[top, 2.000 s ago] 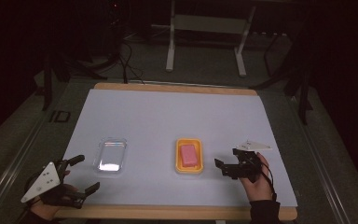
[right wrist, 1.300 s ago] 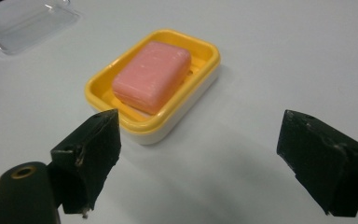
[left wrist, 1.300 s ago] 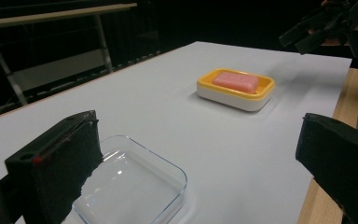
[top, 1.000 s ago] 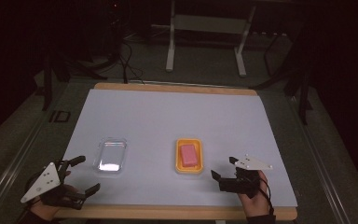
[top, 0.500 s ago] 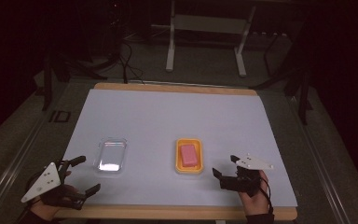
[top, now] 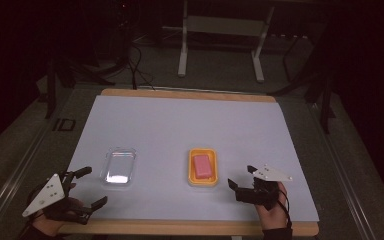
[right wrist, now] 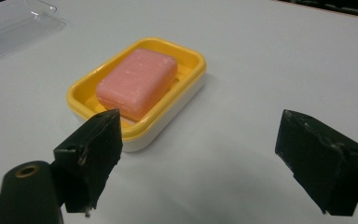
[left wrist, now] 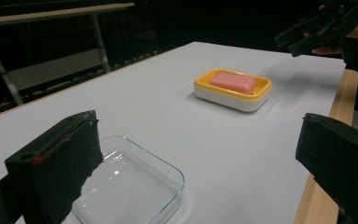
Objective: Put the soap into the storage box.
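Your left gripper (top: 82, 189) hangs wide open and empty by the near edge, just short of the clear lid (top: 118, 166). The pink soap (top: 202, 165) lies in its yellow dish (top: 203, 181) mid-table. Your right gripper (top: 240, 179), jaws wide with nothing between them, sits just right of the dish; square it to the soap's long sides. Open table (top: 180, 125) lies beyond.

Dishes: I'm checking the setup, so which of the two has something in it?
The yellow dish holds a pink soap; the clear dish on its left is empty.
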